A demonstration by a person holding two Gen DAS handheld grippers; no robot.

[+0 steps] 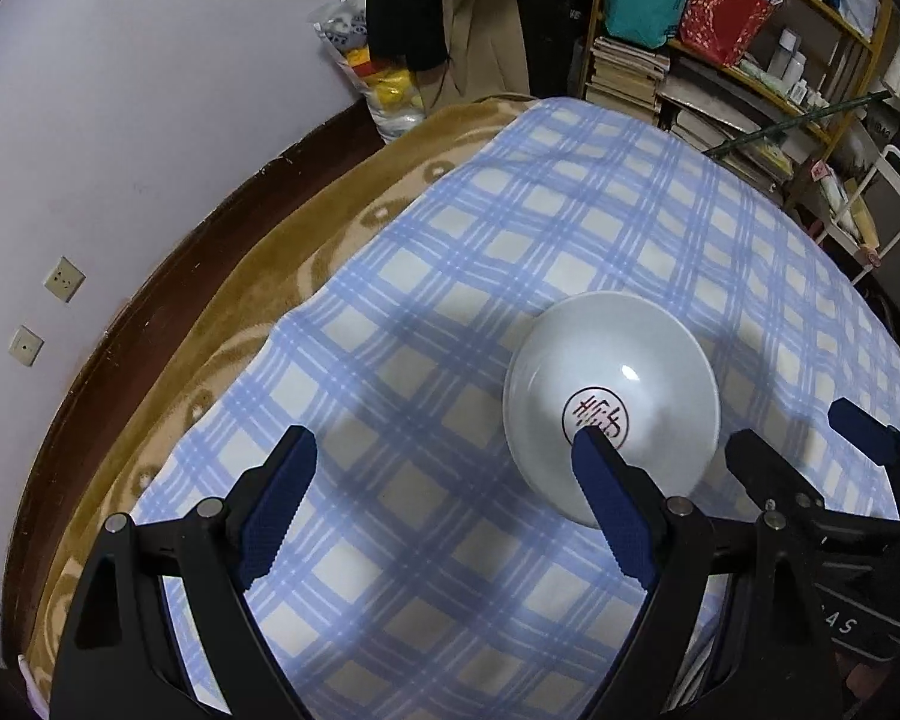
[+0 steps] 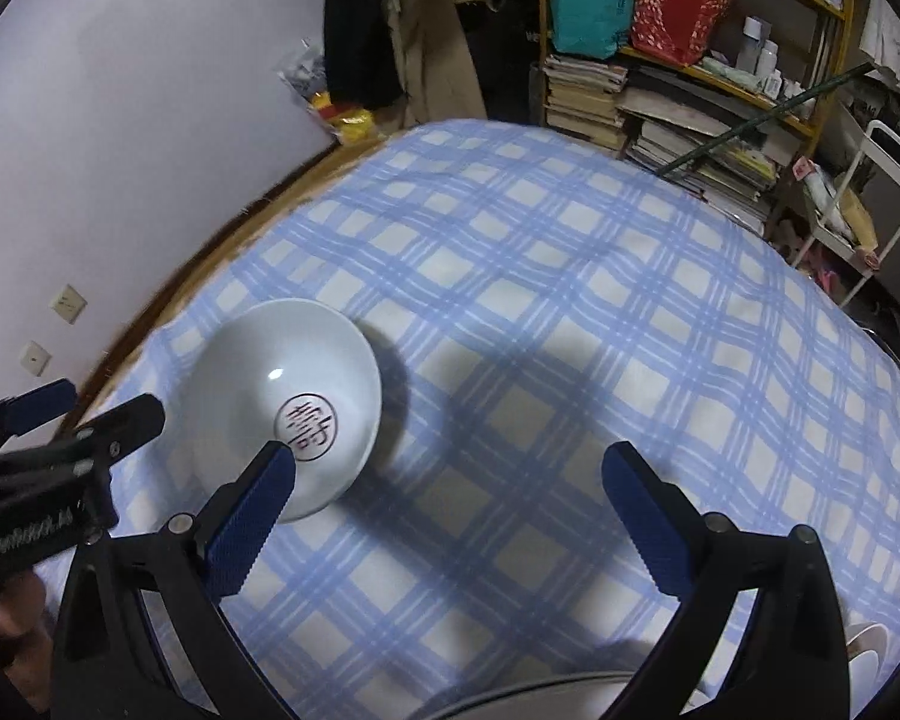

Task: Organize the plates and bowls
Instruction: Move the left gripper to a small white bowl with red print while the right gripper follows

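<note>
Jaws wide apart on both, nothing gripped | white bowl [image 1: 612, 402] with a red stamp sits upright on the blue plaid cloth [image 1: 510, 240], just past the left gripper [image 1: 444, 450]'s right jaw and the right gripper [image 2: 450, 462]'s left jaw | bookshelf [image 2: 720, 60] way behind.

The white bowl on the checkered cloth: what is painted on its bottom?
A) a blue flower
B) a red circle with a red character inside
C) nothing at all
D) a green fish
B: the white bowl sits right side up on the blue checkered cloth, and a red ring with a red character inside it shows at the bottom, seen in both wrist views.
</note>
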